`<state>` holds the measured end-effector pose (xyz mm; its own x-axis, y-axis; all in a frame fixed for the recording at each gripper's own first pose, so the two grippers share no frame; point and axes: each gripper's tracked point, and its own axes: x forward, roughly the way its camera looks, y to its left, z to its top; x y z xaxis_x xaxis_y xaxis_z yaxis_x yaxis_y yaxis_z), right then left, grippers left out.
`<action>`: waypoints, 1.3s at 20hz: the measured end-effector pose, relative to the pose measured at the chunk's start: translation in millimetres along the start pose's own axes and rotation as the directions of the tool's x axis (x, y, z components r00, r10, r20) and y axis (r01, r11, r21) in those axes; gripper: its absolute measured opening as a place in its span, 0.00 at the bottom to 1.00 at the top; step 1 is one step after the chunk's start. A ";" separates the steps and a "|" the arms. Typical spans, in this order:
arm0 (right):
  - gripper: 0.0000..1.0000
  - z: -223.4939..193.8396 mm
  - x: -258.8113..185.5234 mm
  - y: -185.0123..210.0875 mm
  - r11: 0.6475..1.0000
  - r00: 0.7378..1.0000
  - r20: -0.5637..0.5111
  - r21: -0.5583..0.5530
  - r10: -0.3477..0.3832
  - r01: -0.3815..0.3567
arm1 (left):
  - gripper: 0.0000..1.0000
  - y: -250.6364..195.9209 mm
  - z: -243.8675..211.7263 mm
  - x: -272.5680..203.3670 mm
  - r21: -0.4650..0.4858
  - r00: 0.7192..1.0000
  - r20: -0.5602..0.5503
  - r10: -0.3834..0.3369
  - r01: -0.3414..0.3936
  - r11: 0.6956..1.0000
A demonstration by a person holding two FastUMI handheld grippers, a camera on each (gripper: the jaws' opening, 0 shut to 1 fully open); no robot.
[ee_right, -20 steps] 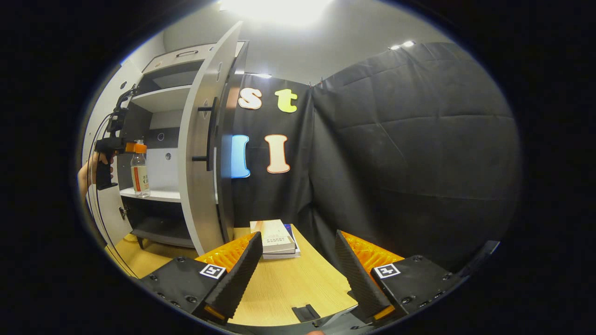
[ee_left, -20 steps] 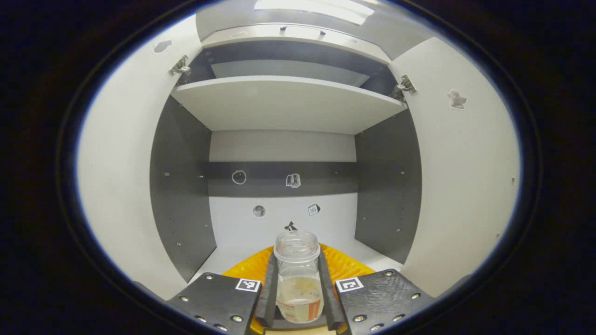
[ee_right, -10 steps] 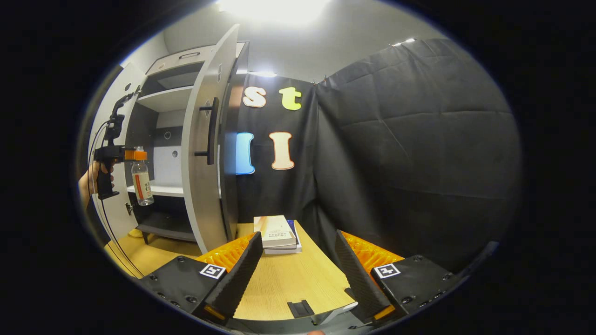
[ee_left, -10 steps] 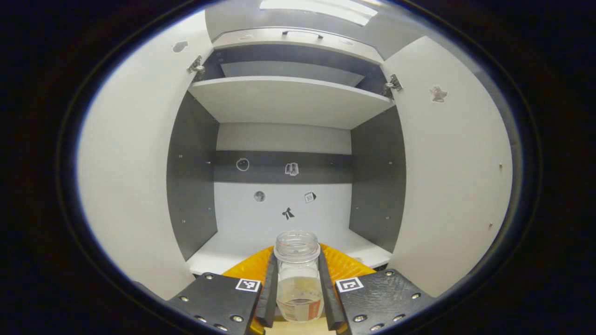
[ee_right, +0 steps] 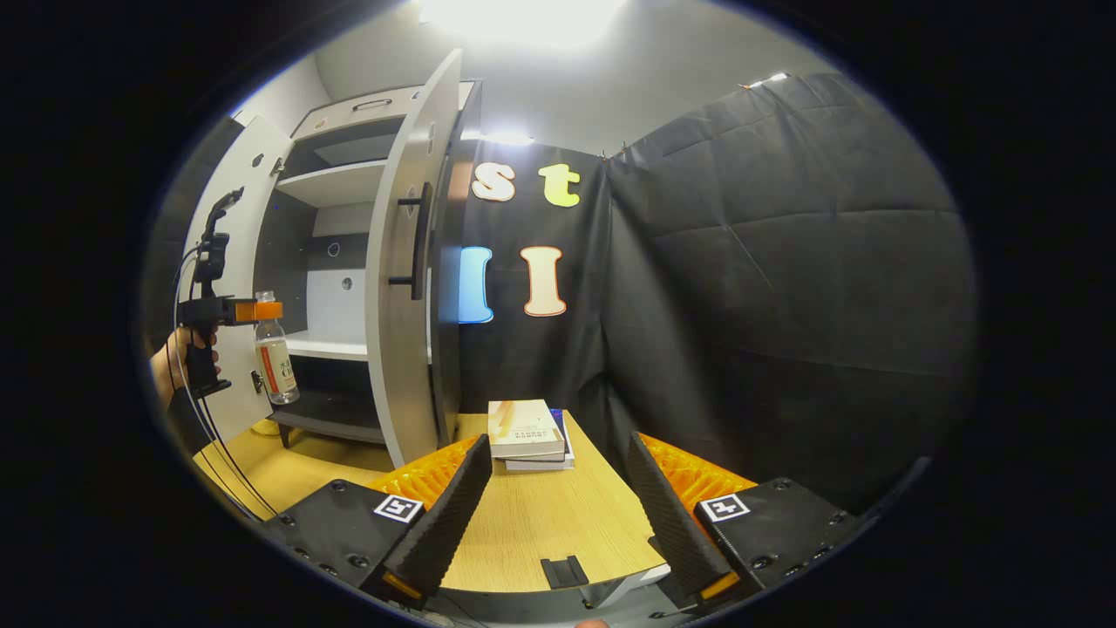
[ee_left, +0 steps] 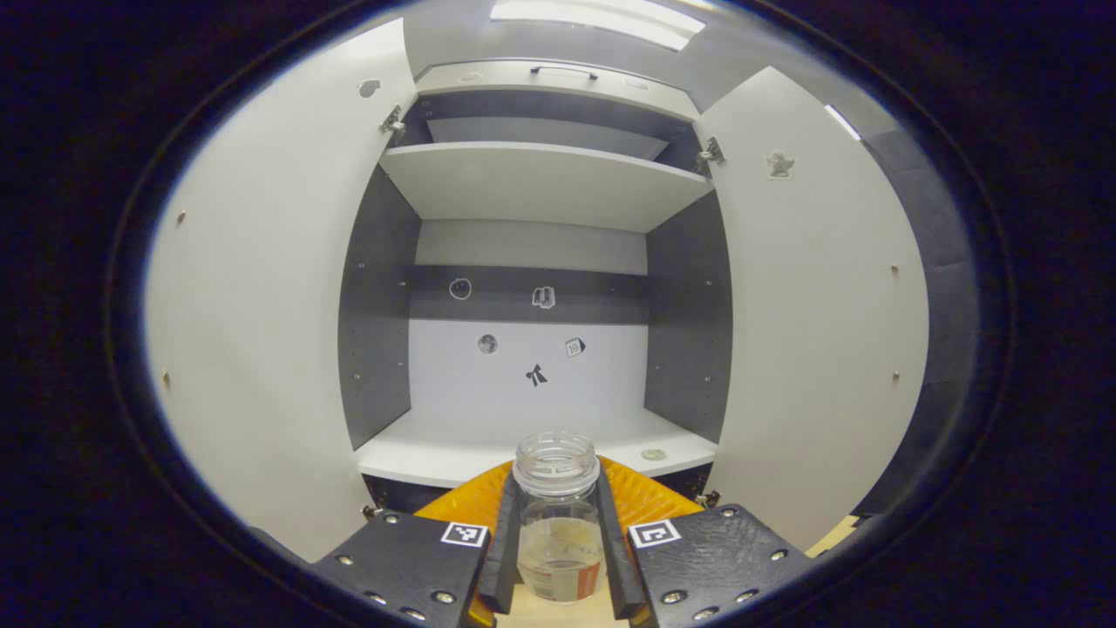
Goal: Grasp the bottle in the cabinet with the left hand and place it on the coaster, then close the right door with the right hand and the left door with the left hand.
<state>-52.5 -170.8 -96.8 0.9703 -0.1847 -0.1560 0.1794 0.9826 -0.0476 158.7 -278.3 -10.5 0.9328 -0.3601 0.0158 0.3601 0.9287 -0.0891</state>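
While the left gripper (ee_left: 558, 558) holds the bottle (ee_left: 559, 523), both of its fingers (ee_left: 504, 549) press on the clear sides, one at each side, just under the threaded neck. The bottle has no cap, and its open mouth stands above the fingertips. A little liquid and a label with a red band show in its lower part, between the fingers. In the right gripper view the same bottle (ee_right: 275, 365) hangs upright from the left gripper (ee_right: 253, 310), in the air in front of the cabinet (ee_right: 349, 262) and outside its shelves, lower than the white shelf (ee_left: 488, 440) and above the wooden desk (ee_right: 540, 523). A hand (ee_right: 179, 371) holds the grip of this gripper.

Both doors stand open: the left door (ee_left: 261, 288) and the right door (ee_left: 819, 305) frame the opening in the left gripper view. Small stickers (ee_left: 536, 375) sit on the back wall of the cabinet.

The right gripper (ee_right: 558, 506) is over the near edge of the desk with its fingers wide apart and nothing between them. Near the far edge of the desk, just beside the right door (ee_right: 401, 305), lies a small stack of books (ee_right: 527, 432). A small dark clip (ee_right: 565, 571) sits at the near edge.
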 end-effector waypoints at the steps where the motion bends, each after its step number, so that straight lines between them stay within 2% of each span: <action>1: 0.99 -1.2 -0.9 2.0 1.000 1.000 0.002 -0.001 0.005 -0.005 | 0.44 -1.4 -7.2 -5.1 0.002 1.000 -0.007 -0.002 0.002 1.000; 5: 0.99 1.6 -7.3 4.3 1.000 1.000 0.008 -0.020 0.016 -0.016 | 0.43 -8.0 -30.5 -18.1 -0.014 1.000 -0.027 -0.016 0.016 1.000; 6: 0.96 3.1 -8.3 4.5 1.000 1.000 0.012 -0.027 0.016 -0.016 | 0.44 -11.1 -35.2 -20.7 -0.020 0.999 -0.029 -0.023 0.022 1.000; 7: 0.99 2.5 -9.0 3.7 0.999 1.000 0.015 -0.032 0.016 -0.016 | 0.44 -13.3 -40.9 -22.8 -0.023 0.999 -0.030 -0.029 0.029 0.999; 9: 0.96 -0.5 -11.3 3.8 0.999 1.000 0.011 -0.036 0.016 -0.016 | 0.44 -17.7 -51.8 -27.1 -0.027 0.999 -0.031 -0.039 0.039 0.999; 17: 0.99 -0.5 -19.9 7.2 0.998 1.000 0.004 -0.052 0.026 -0.026 | 0.44 -24.3 -105.0 -48.5 -0.057 0.996 -0.078 -0.053 0.048 0.997; 19: 0.96 -3.1 -21.5 7.7 0.998 1.000 -0.002 -0.053 0.025 -0.025 | 0.44 -25.7 -116.0 -51.3 -0.057 0.995 -0.087 -0.058 0.053 0.997; 20: 0.99 -4.5 -22.9 8.5 0.998 1.000 -0.006 -0.055 0.026 -0.026 | 0.44 -26.8 -119.7 -52.6 -0.057 0.994 -0.089 -0.062 0.057 0.997; 21: 0.96 -5.8 -23.4 8.3 0.998 1.000 -0.009 -0.058 0.025 -0.025 | 0.44 -27.7 -125.0 -53.2 -0.056 0.993 -0.093 -0.066 0.061 0.997; 22: 0.99 -6.2 -24.1 8.6 0.998 1.000 -0.011 -0.061 0.024 -0.025 | 0.44 -28.8 -128.8 -52.6 -0.054 0.993 -0.097 -0.069 0.064 0.996; 26: 0.99 -6.6 -28.2 6.1 0.997 1.000 -0.016 -0.078 0.013 -0.014 | 0.44 -36.2 -153.1 -58.1 -0.041 0.989 -0.121 -0.083 0.079 0.996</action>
<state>-79.9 -159.7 -99.2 0.9698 -0.1724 -0.1722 0.1527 0.9807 -0.1218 88.7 -304.6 -160.6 0.8904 -0.4445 -0.0978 0.4316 0.8929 -0.1286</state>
